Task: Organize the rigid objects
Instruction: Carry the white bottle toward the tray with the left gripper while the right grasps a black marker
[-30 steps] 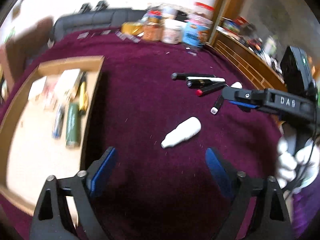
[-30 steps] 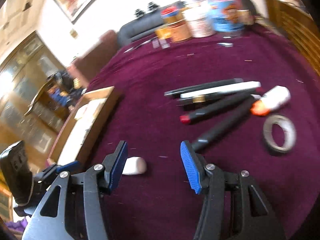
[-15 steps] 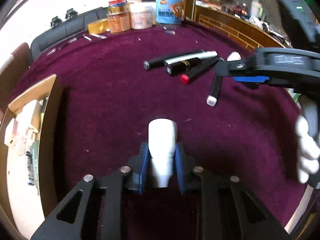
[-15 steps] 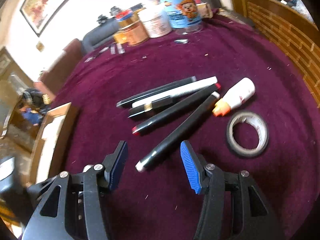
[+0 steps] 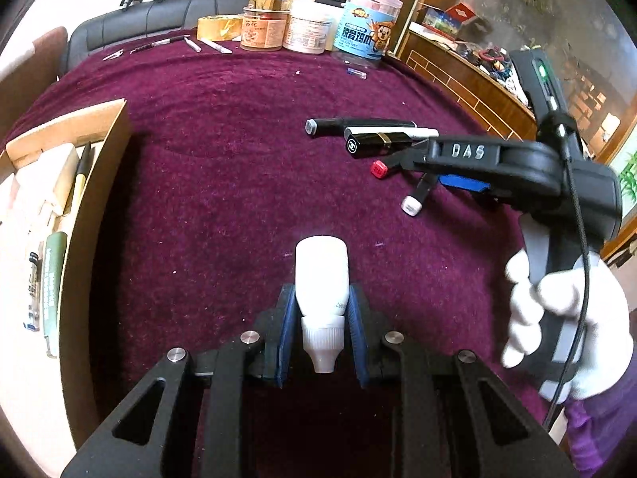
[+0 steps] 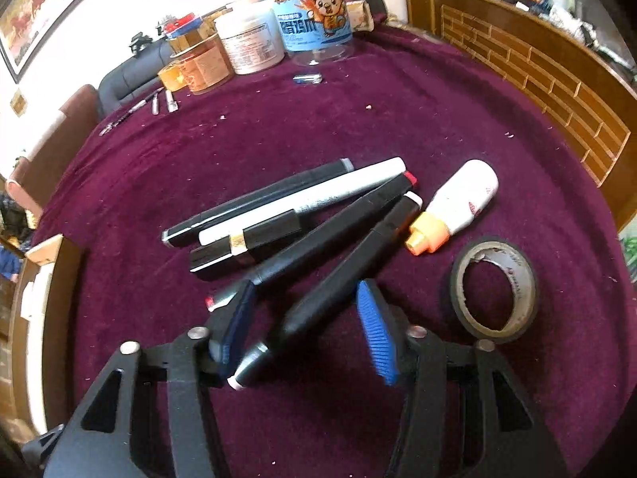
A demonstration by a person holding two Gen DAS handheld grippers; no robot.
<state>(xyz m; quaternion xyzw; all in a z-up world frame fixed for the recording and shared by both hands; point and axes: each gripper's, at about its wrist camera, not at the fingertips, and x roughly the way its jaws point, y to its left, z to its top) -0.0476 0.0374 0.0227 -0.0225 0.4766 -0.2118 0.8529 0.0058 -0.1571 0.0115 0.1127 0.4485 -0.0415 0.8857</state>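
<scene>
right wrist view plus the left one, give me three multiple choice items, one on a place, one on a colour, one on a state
1. Where does the tape roll lie?
A. in the cardboard box
B. on the cloth beside the orange-capped bottle
C. on a jar

2. What colour is the cloth?
A. green
B. grey
C. dark purple-red

3. What does the left gripper hold?
A. a white bottle
B. a marker
C. nothing

Answers: 1 B, it rests on cloth near that bottle. 2 C, the cloth is purple-red throughout. 3 A, both pads press its sides.

Left gripper: black frame, blue pads, silver screws. Right gripper: same build, "DAS" embossed, black cable. White glove, purple sleeve worn.
</scene>
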